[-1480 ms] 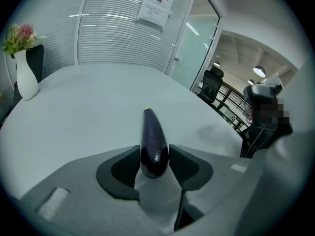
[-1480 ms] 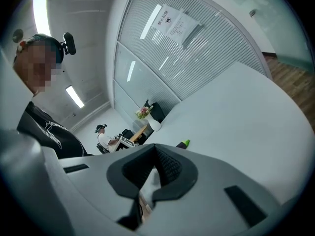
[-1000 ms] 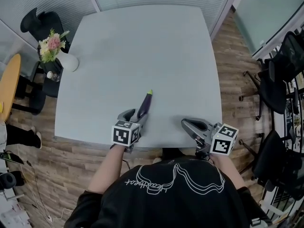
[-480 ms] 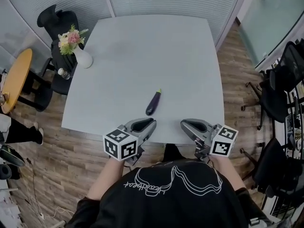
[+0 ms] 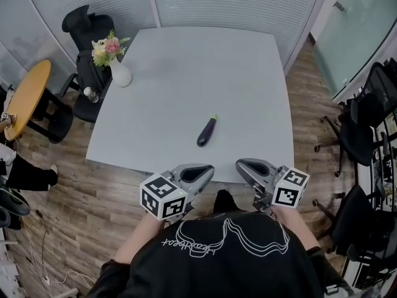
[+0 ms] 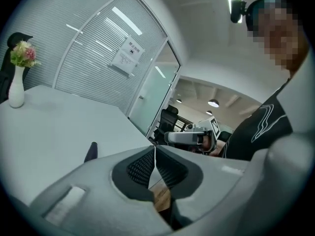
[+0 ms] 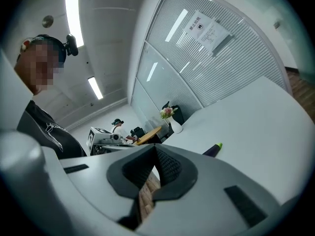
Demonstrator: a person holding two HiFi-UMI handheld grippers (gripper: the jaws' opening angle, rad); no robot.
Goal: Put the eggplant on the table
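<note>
The dark purple eggplant (image 5: 207, 131) with its green stem lies alone on the pale grey table (image 5: 186, 73), near the front edge. My left gripper (image 5: 208, 169) is held off the table's near edge, below and just left of the eggplant, jaws shut with nothing between them. My right gripper (image 5: 242, 164) hovers beside it, also shut and empty. In the left gripper view the pads of the left gripper (image 6: 155, 149) meet, and the eggplant (image 6: 90, 152) shows as a dark stub beyond them. In the right gripper view the right gripper (image 7: 155, 149) is shut, with the eggplant (image 7: 212, 150) to the right.
A white vase of flowers (image 5: 119, 73) stands at the table's far left corner, with a black chair (image 5: 87, 30) behind it. A round wooden side table (image 5: 25, 98) is at the left. More black chairs (image 5: 366, 104) stand on the wood floor at the right.
My left gripper let go of the eggplant, drew back off the table's near edge and rose, and its jaws closed. The eggplant stays lying on the table. The right gripper shifted slightly.
</note>
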